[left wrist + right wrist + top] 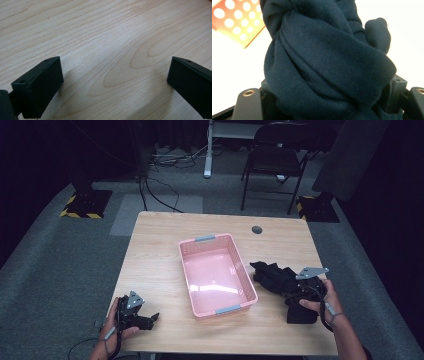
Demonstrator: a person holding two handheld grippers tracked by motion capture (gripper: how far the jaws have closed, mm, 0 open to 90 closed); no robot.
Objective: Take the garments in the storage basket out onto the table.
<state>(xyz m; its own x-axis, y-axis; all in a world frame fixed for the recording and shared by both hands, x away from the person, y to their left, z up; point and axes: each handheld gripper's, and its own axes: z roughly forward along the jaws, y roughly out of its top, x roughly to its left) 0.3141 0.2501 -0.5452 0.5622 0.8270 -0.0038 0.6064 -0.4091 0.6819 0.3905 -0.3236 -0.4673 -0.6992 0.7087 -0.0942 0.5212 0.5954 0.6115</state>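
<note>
A pale wooden table [150, 270] with a light grain fills the middle of the high view, and a pink perforated plastic basket [240, 270] with grey handle clips stands at its centre, nothing inside it. At the lower right of that frame a crumpled dark navy fleece cloth [275, 277] lies on the tabletop just beside the basket's right wall. The right gripper [300, 295] sits on the cloth's near end; in the right gripper view the cloth [324, 65] bulges up between the two jaws, bunched in thick folds, so that gripper is clamped on the fabric. At the lower left of the high view the left gripper [145, 317] rests low over the bare table, well apart from the basket. In the left gripper view its jaws stand wide, with only wood grain [112, 50] between them.
</note>
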